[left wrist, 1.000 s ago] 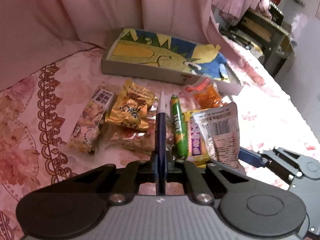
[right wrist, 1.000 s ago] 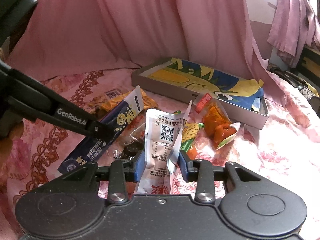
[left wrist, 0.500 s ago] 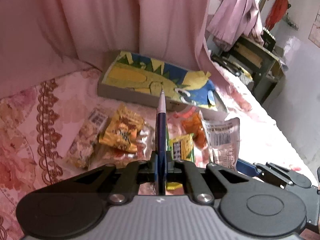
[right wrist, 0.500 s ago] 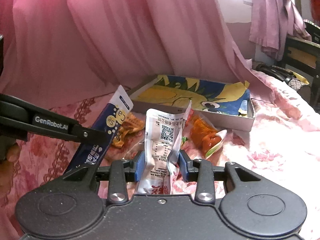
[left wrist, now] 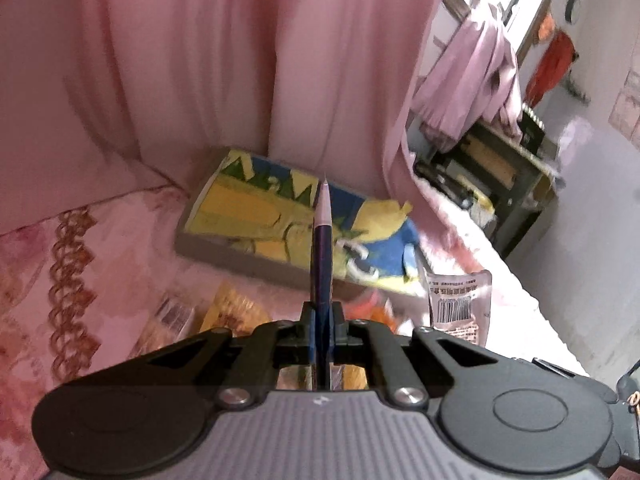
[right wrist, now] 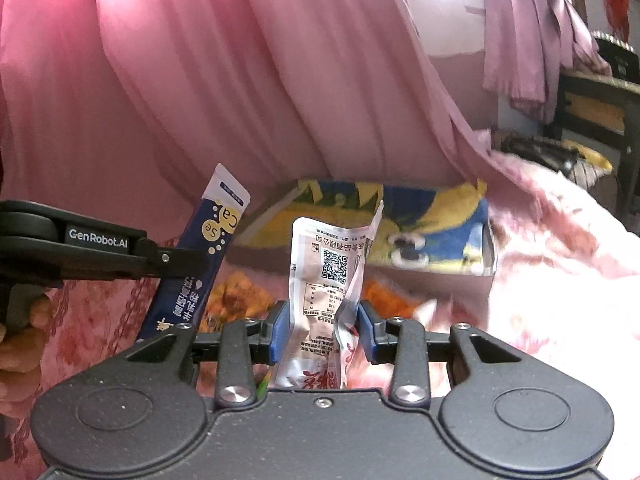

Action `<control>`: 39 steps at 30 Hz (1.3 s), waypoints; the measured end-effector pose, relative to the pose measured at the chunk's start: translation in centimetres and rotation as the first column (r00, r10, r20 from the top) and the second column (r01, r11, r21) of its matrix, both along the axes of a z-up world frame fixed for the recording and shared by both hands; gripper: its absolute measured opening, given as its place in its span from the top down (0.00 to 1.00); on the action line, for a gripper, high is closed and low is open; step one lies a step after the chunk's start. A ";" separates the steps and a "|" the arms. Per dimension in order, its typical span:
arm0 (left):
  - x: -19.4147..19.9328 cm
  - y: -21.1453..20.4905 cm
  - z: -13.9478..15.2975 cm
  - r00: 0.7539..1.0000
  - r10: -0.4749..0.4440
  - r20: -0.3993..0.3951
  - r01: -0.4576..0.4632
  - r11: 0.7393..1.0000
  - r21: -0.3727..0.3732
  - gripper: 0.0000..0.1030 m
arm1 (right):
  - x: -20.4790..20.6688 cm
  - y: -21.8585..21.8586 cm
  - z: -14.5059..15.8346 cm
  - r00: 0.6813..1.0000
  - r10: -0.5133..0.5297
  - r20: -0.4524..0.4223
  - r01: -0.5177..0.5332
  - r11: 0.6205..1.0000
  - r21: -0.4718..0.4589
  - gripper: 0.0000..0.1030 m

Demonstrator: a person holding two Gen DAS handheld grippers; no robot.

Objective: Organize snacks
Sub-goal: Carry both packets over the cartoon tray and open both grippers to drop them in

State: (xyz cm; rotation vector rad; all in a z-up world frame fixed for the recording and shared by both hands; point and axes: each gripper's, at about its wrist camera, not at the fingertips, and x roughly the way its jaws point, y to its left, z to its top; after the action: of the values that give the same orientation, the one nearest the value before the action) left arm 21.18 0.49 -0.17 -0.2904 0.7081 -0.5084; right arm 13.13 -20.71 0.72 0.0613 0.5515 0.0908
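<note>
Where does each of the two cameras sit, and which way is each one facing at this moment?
Left wrist: on the left gripper, looking along its fingers, shut on a dark blue sachet, toward the picture-lined box and pink curtain.
Right wrist: on the right gripper, shut on a silver pouch, facing the same box; part of a hand shows at left.
Shared: box, curtain, both packets; the right view shows the left gripper side-on.

Both fisheye cameras sit just behind their own gripper fingers, looking forward and slightly downward across the bedspread (left wrist: 100, 248) toward the far pink curtain (right wrist: 200, 80). Both views share the printed box (left wrist: 260, 224), far centre. The right wrist view catches the left gripper (right wrist: 180, 258) at near left.
</note>
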 end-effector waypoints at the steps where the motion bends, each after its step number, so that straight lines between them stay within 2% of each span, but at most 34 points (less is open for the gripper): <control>1: 0.8 -0.2 0.3 1.000 0.005 0.004 -0.005 1.000 -0.018 0.95 | 0.7 -0.3 0.4 1.000 0.007 0.013 -0.007 1.000 -0.012 0.63; 8: 7.7 -2.4 1.0 0.997 0.036 0.067 -0.030 0.995 -0.092 0.95 | 7.5 -3.4 1.7 0.992 0.018 0.125 0.001 0.989 -0.151 0.63; 11: 11.0 -3.7 0.0 0.995 0.056 0.082 -0.047 0.994 -0.098 0.95 | 10.7 -4.7 1.1 0.988 0.000 0.152 0.026 0.985 -0.171 0.63; 16: 16.1 -6.2 -2.5 0.997 0.067 0.045 -0.063 0.994 -0.086 0.95 | 15.3 -6.3 -0.8 0.987 -0.021 0.160 0.057 0.973 -0.225 0.63; 19: 18.3 -7.5 -3.7 0.998 0.062 0.007 -0.061 0.994 -0.086 0.95 | 17.8 -7.3 -2.5 0.991 -0.047 0.121 0.075 0.970 -0.232 0.63; 21: 19.4 -8.4 -4.6 0.998 0.053 -0.016 -0.054 0.996 -0.070 0.95 | 19.2 -7.8 -3.7 0.996 -0.066 0.066 0.079 0.972 -0.222 0.63; 27: 20.5 -9.9 -6.5 0.996 0.037 -0.076 -0.039 0.999 -0.025 0.95 | 21.5 -8.3 -6.8 0.996 -0.071 -0.052 0.058 0.974 -0.220 0.63; 33: 20.4 -10.9 -7.2 0.995 0.041 -0.087 -0.038 0.998 0.044 0.94 | 22.5 -8.8 -8.1 0.993 -0.081 -0.084 0.066 0.982 -0.176 0.60; 36: 20.6 -11.2 -7.2 0.994 0.052 -0.091 -0.046 0.996 0.071 0.93 | 22.6 -9.2 -8.6 0.991 -0.090 -0.103 0.076 0.988 -0.134 0.56; 39: 20.5 -11.7 -7.0 0.994 0.065 -0.090 -0.053 0.990 0.132 0.91 | 22.7 -9.6 -9.1 0.988 -0.091 -0.122 0.078 0.991 -0.107 0.52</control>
State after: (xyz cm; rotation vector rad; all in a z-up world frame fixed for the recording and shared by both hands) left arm 41.71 -11.17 -7.21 -0.2140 0.8177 -0.3927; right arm 35.85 -30.31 -8.42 -0.0090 0.6787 -0.0245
